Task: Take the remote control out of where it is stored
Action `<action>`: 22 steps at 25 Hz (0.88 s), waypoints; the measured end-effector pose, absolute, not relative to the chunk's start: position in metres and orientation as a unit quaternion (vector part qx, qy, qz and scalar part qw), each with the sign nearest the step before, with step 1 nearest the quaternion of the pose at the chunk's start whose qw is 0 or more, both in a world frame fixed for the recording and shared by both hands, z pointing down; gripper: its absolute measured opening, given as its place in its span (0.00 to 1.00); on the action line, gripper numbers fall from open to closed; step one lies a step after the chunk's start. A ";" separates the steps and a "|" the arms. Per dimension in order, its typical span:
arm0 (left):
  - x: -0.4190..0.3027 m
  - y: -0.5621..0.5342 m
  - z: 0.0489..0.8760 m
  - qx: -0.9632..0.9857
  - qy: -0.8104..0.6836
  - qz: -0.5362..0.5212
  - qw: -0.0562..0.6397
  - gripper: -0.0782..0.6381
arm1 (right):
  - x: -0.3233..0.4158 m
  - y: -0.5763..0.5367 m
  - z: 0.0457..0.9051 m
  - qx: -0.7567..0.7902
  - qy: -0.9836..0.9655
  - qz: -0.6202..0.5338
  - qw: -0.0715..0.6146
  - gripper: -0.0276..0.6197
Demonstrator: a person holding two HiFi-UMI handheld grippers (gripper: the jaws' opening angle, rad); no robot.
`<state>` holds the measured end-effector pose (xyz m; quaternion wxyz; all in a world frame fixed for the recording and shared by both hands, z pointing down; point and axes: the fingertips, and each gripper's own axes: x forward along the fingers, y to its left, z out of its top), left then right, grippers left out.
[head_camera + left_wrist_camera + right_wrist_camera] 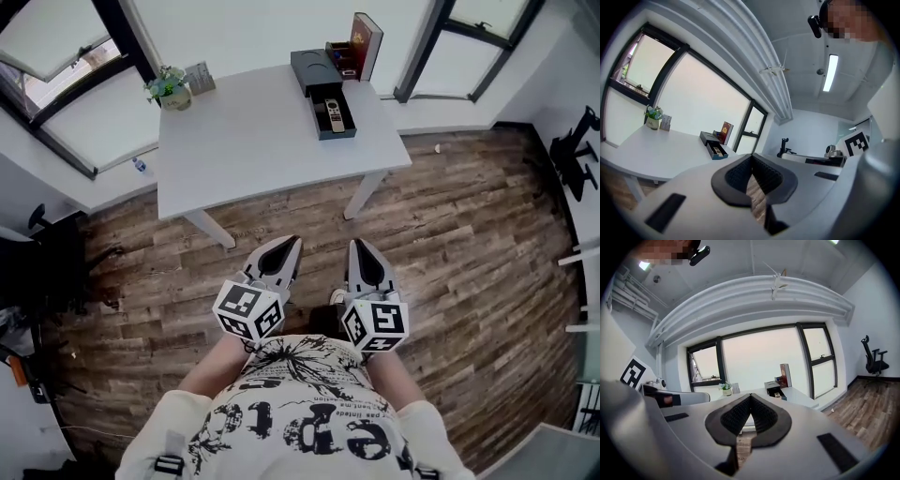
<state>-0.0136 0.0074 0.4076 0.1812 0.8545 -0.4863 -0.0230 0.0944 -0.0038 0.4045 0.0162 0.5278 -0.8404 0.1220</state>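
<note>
The person wears a cream T-shirt [309, 412] printed with a spiky black graphic and bold black lettering, and a black buckle [169, 464] sits at one shoulder. The left gripper [291, 242] and right gripper [358, 246] have pale grey, tapering shells lined in black. Each carries a white cube [248, 311] bearing black square markers. Their pads [736, 176] are black and finely ribbed — dark rectangular slots [665, 212] mark the grey shells.

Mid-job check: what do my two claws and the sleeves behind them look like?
The left claw and right claw are pale grey tapered shells with black ribbed pads. Each carries a white cube with black square markers. No cables show. The person wears a cream short-sleeved shirt with black print.
</note>
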 end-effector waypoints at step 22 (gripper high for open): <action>0.072 -0.203 0.431 0.786 -0.583 -0.018 0.206 0.12 | 0.200 -0.234 0.427 0.465 -0.872 0.148 0.042 0.05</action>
